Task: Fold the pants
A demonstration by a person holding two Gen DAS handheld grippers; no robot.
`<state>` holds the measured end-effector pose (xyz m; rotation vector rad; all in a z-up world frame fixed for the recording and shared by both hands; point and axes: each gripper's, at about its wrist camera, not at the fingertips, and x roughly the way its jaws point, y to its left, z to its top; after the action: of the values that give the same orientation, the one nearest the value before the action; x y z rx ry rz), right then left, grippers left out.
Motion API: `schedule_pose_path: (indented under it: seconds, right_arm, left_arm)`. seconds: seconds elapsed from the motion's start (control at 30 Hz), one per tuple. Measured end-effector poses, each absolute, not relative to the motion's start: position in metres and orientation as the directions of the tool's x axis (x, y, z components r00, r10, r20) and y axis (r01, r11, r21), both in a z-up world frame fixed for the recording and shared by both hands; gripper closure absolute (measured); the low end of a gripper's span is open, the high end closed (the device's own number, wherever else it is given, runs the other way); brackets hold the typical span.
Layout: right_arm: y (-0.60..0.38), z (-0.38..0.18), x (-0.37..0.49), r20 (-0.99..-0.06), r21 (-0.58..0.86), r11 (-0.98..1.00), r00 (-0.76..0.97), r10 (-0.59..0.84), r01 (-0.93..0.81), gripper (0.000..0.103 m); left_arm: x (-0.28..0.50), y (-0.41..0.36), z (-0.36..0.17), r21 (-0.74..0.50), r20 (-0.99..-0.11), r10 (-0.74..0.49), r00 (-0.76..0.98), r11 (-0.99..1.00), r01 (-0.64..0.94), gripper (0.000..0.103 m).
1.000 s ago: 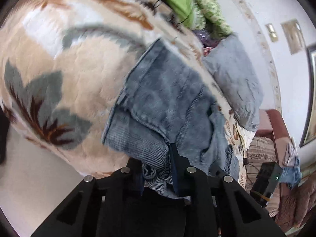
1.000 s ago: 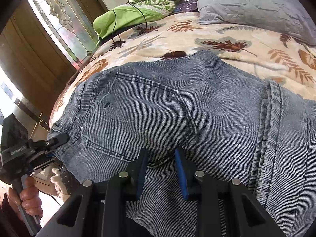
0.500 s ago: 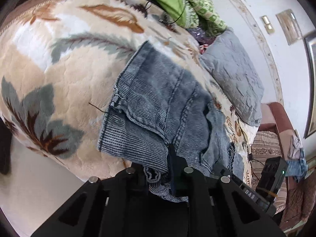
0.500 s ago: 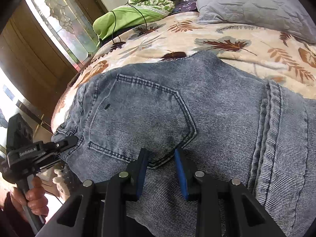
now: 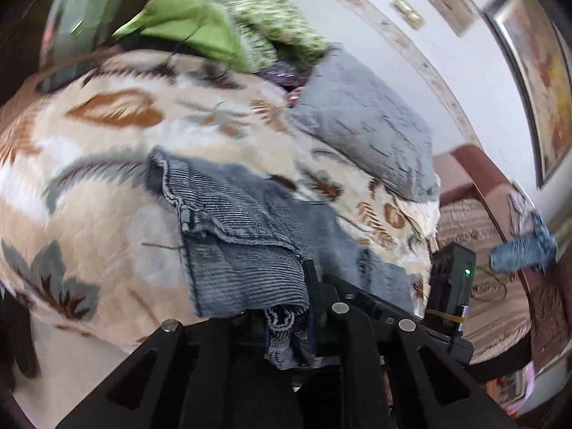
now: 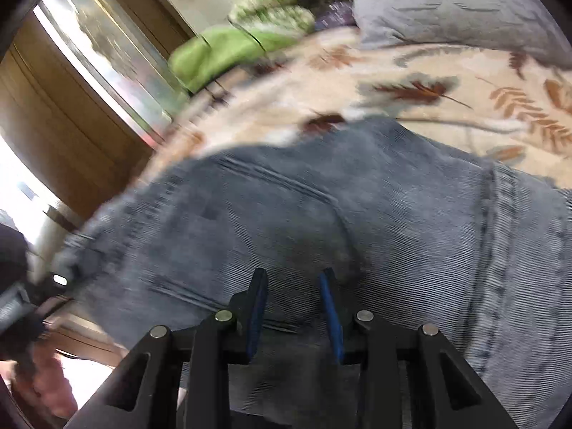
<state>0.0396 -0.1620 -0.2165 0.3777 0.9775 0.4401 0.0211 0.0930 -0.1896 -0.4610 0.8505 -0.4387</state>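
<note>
Grey-blue jeans (image 5: 243, 250) lie on a floral blanket (image 5: 89, 164) on a bed. My left gripper (image 5: 286, 307) is shut on their near corner, and the bunched hem shows between its fingers. That corner is raised off the blanket. In the right wrist view the jeans (image 6: 357, 214) fill the foreground, back pocket up. My right gripper (image 6: 292, 279) stands at the pocket's lower tip with its blue pads (image 6: 257, 304) partly apart, and denim fills the gap between them. The left gripper (image 6: 21, 304) shows blurred at the jeans' left corner, with a hand (image 6: 46, 375) under it.
A grey pillow (image 5: 364, 128) and a green cloth (image 5: 193, 25) lie at the far end of the bed. A brown sofa (image 5: 493, 193) with a blue denim item (image 5: 522, 250) stands to the right. The right gripper's black body (image 5: 452, 279) is at the bed's near edge. A wooden door (image 6: 53, 125) is on the left.
The left gripper closed fully on the jeans' corner, then rose and rolled, lifting that corner off the blanket. The right gripper stayed over the pocket.
</note>
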Motion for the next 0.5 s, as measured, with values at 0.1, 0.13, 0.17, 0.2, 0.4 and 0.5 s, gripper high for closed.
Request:
schedule_pose_path:
  seconds: [0.1,0.13,0.17,0.2,0.4,0.5]
  right_arm:
    - [-0.156,-0.209,0.036,-0.647,0.568,0.788,0.462,0.607,-0.239,0.07]
    - [-0.155,-0.209,0.034,-0.624,0.594,0.762,0.452,0.638,-0.256,0.07]
    - [-0.155,-0.21,0.033,-0.608,0.615,0.743,0.442,0.66,-0.264,0.07]
    - [-0.159,-0.211,0.033,-0.591,0.64,0.722,0.432,0.681,-0.263,0.07]
    - [-0.218,-0.204,0.015,-0.394,0.795,0.549,0.467,0.791,-0.258,0.07]
    - [-0.247,-0.19,0.002,-0.365,0.79,0.553,0.521,0.771,-0.265,0.072]
  left_arm:
    - [0.019,0.062,-0.169,-0.514,-0.603,-0.553,0.575,0.82,0.25,0.088]
    - [0.019,0.055,-0.165,-0.507,-0.601,-0.558,0.572,0.819,0.267,0.088]
    - [0.018,0.048,-0.161,-0.497,-0.602,-0.562,0.567,0.819,0.285,0.088]
    - [0.017,0.036,-0.156,-0.483,-0.606,-0.568,0.557,0.819,0.309,0.088]
    - [0.015,-0.031,-0.137,-0.433,-0.623,-0.612,0.486,0.788,0.438,0.088]
    - [0.012,-0.075,-0.13,-0.402,-0.628,-0.642,0.44,0.752,0.523,0.088]
